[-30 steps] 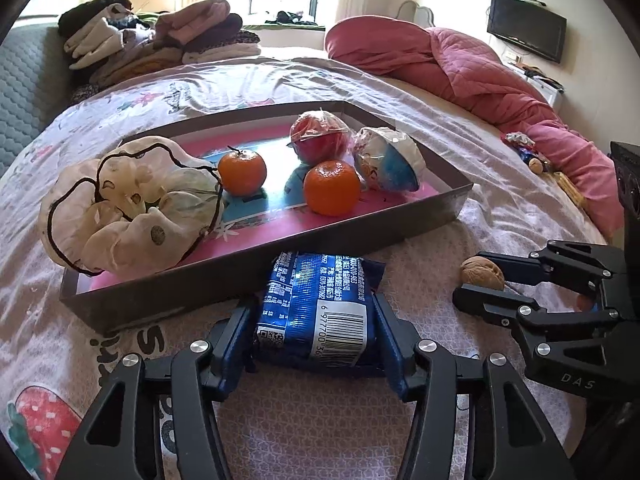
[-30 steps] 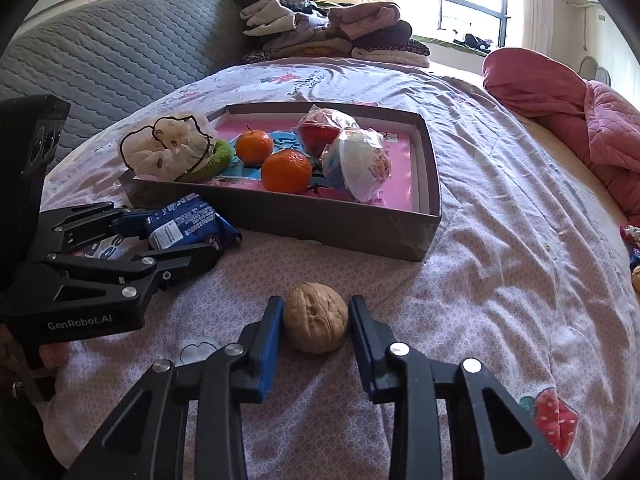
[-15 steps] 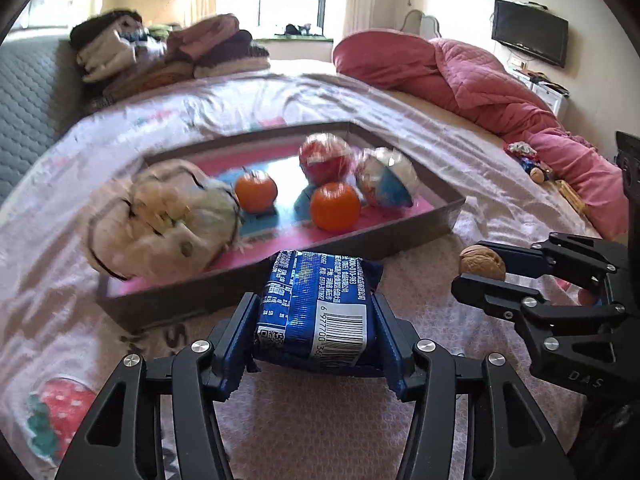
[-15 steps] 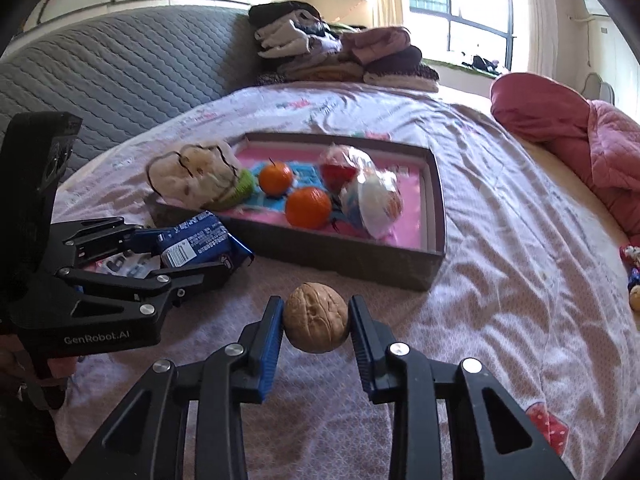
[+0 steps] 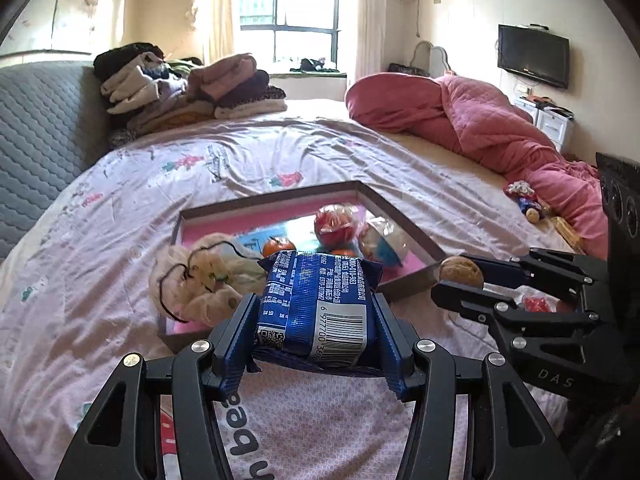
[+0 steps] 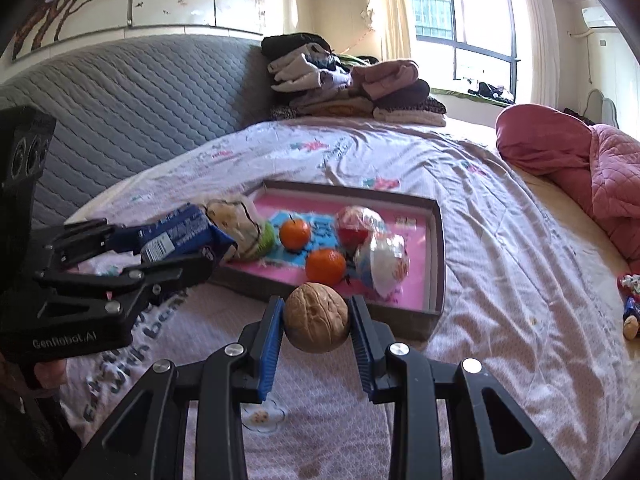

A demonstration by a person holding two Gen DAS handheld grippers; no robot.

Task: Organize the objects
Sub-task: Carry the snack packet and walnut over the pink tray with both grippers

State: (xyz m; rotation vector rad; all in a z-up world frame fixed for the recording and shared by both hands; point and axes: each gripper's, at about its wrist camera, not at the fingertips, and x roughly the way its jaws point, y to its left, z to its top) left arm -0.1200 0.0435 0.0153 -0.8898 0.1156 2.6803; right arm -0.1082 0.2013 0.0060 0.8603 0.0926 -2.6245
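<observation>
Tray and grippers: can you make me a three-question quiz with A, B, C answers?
1. Where is the tray? A on the bed B on the floor C on a chair
2. How many oranges are in it? A one B two C five
3. What is the walnut doing? A lying in the tray B sitting on the pillow C squeezed in the right gripper

Answers: 1 A, the bed sheet lies all around it. 2 B, two oranges sit on the pink floor. 3 C, both pads press it.

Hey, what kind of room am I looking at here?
A bedroom, most likely: the work happens on a wide bed with a printed sheet, a pink quilt bunched at one side, folded clothes stacked by the quilted headboard.
</observation>
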